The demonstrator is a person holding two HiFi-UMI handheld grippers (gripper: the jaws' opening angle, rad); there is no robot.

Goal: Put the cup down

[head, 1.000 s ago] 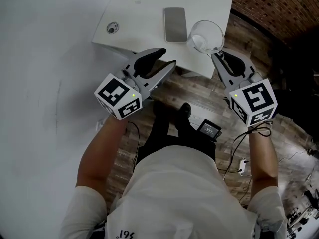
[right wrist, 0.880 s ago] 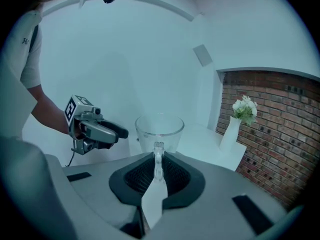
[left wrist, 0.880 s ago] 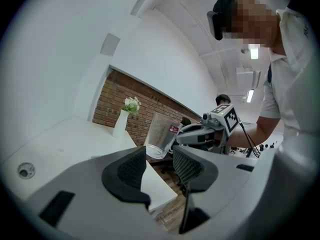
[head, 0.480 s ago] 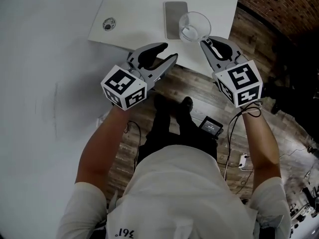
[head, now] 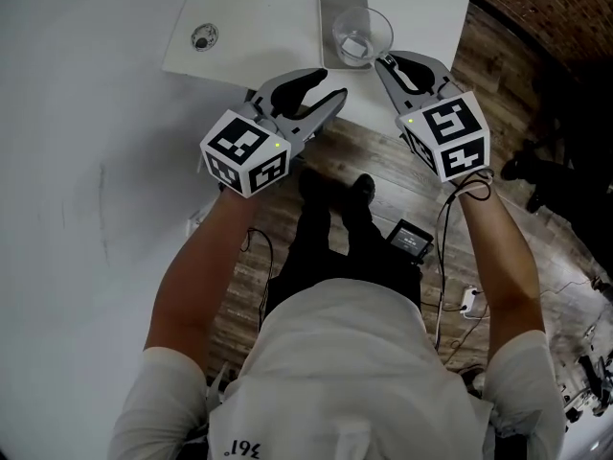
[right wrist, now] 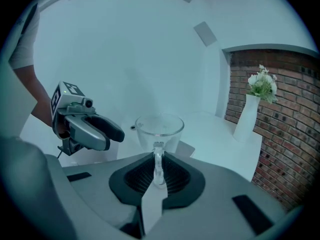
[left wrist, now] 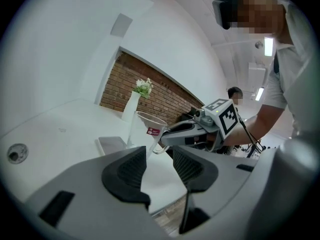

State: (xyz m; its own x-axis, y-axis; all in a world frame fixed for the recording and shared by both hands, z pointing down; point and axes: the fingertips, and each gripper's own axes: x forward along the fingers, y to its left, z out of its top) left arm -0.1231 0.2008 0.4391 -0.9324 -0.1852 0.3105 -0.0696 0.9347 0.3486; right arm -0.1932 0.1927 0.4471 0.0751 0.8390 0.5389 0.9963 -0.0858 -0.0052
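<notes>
A clear glass cup with a small red label hangs over the near edge of the white table. In the head view it overlaps a flat grey phone. My right gripper is shut on the cup's handle, which stands upright between the pads, bowl pointing away. Whether the cup's base touches the table I cannot tell. My left gripper is at the table's front edge, to the left of the cup. It is open, with nothing between its pads.
A round hole sits in the tabletop at the left. A white vase with flowers stands at the far side, before a brick wall. Below lie wooden floor, cables and a small black device.
Both grippers have moved forward toward the table and sunk. The cup has travelled left with the right gripper and now overlaps the phone.
</notes>
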